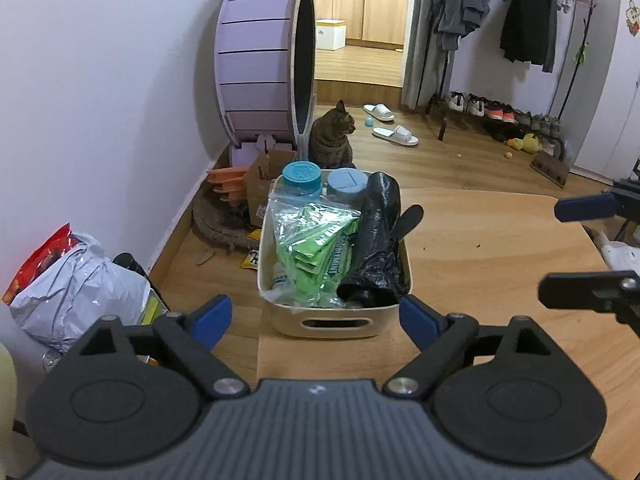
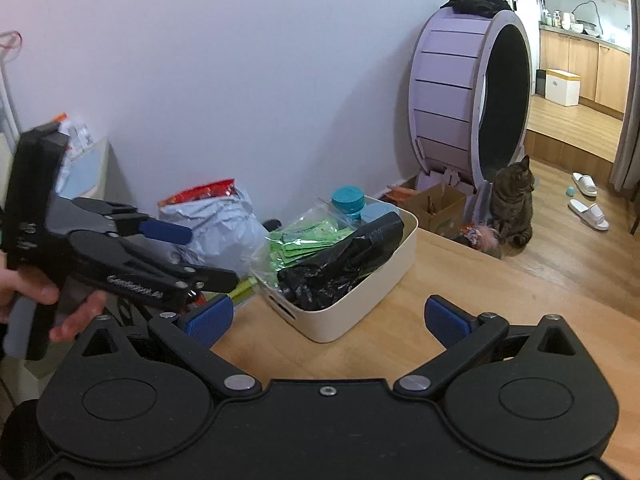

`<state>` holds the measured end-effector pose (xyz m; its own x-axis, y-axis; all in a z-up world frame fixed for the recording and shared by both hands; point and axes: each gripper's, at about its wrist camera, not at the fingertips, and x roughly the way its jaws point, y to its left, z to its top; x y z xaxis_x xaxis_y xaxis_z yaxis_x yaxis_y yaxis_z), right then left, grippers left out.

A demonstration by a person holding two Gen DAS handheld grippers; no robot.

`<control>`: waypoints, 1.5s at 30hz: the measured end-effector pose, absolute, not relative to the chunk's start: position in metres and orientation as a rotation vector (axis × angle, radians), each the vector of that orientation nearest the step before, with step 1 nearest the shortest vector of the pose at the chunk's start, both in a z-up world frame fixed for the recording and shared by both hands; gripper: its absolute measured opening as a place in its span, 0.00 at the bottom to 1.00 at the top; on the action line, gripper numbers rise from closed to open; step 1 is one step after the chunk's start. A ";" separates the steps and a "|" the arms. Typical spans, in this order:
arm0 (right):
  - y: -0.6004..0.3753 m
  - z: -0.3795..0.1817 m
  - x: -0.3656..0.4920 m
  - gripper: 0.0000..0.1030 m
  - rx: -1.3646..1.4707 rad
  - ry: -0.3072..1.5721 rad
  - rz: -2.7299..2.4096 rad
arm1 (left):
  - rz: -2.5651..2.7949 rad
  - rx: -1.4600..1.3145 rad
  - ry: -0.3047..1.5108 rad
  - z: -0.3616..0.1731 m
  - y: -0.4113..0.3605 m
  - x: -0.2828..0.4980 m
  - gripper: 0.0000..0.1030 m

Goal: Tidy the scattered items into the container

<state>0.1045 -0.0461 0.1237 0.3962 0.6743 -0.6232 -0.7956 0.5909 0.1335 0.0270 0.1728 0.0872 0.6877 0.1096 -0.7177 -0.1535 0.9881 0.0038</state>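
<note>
Left gripper (image 1: 316, 316): jaws spread wide, holding nothing.
Right gripper (image 2: 328, 320): jaws spread wide, empty.
Container (image 1: 280, 320): just ahead of the left gripper's fingertips; ahead-left of the right.
Contents: black bag (image 1: 376, 248), green packets (image 1: 320, 248).

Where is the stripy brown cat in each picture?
Left wrist view: the stripy brown cat sits upper middle, just behind the cream plastic bin.
Right wrist view: cat at the right, far past the bin.
Shared landmark: the big lilac wheel beside it.

Both wrist views angled down, near — share container (image 1: 280, 312) (image 2: 352, 312), cat (image 1: 332, 136) (image 2: 514, 200).
</note>
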 end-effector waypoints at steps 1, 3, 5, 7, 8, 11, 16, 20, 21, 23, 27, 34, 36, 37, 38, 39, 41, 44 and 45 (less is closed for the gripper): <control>-0.041 0.125 0.106 1.00 -0.214 0.694 0.935 | 0.150 -0.060 0.804 0.088 0.174 0.027 0.91; -0.033 0.127 0.111 1.00 -0.234 0.703 0.935 | 0.156 -0.063 0.806 0.090 0.177 0.027 0.92; -0.024 0.127 0.114 1.00 -0.253 0.714 0.931 | 0.156 -0.068 0.804 0.092 0.180 0.027 0.94; -0.015 0.128 0.116 1.00 -0.278 0.722 0.934 | 0.160 -0.081 0.818 0.095 0.183 0.027 0.96; -0.011 0.127 0.117 1.00 -0.288 0.728 0.935 | 0.164 -0.081 0.826 0.095 0.184 0.027 0.98; 0.000 0.126 0.121 1.00 -0.323 0.756 0.933 | 0.188 -0.069 0.847 0.095 0.186 0.028 1.00; 0.008 0.124 0.127 1.00 -0.373 0.795 0.910 | 0.165 -0.087 0.876 0.093 0.188 0.030 1.00; 0.011 0.120 0.132 1.00 -0.410 0.836 0.893 | 0.154 -0.091 0.901 0.092 0.185 0.031 1.00; 0.012 0.119 0.133 1.00 -0.420 0.843 0.888 | 0.153 -0.091 0.906 0.091 0.185 0.031 1.00; 0.012 0.115 0.134 1.00 -0.434 0.856 0.882 | 0.152 -0.089 0.917 0.090 0.184 0.031 1.00; 0.012 0.109 0.134 1.00 -0.457 0.877 0.873 | 0.151 -0.089 0.930 0.087 0.183 0.028 1.00; 0.010 0.113 0.129 1.00 -0.465 0.876 0.871 | 0.148 -0.085 0.935 0.088 0.178 0.024 1.00; 0.009 0.115 0.128 1.00 -0.465 0.874 0.868 | 0.147 -0.086 0.933 0.089 0.176 0.024 1.00; 0.009 0.116 0.128 1.00 -0.466 0.875 0.867 | 0.147 -0.085 0.932 0.089 0.175 0.024 1.00; 0.008 0.116 0.127 1.00 -0.467 0.875 0.869 | 0.148 -0.085 0.930 0.090 0.174 0.023 1.00; 0.008 0.116 0.126 1.00 -0.470 0.875 0.870 | 0.147 -0.084 0.930 0.090 0.173 0.023 1.00; 0.008 0.116 0.125 1.00 -0.473 0.876 0.875 | 0.145 -0.080 0.930 0.091 0.172 0.022 1.00; 0.008 0.116 0.123 1.00 -0.479 0.876 0.874 | 0.147 -0.079 0.931 0.090 0.172 0.022 1.00; 0.008 0.116 0.123 1.00 -0.479 0.877 0.874 | 0.147 -0.080 0.931 0.090 0.172 0.021 1.00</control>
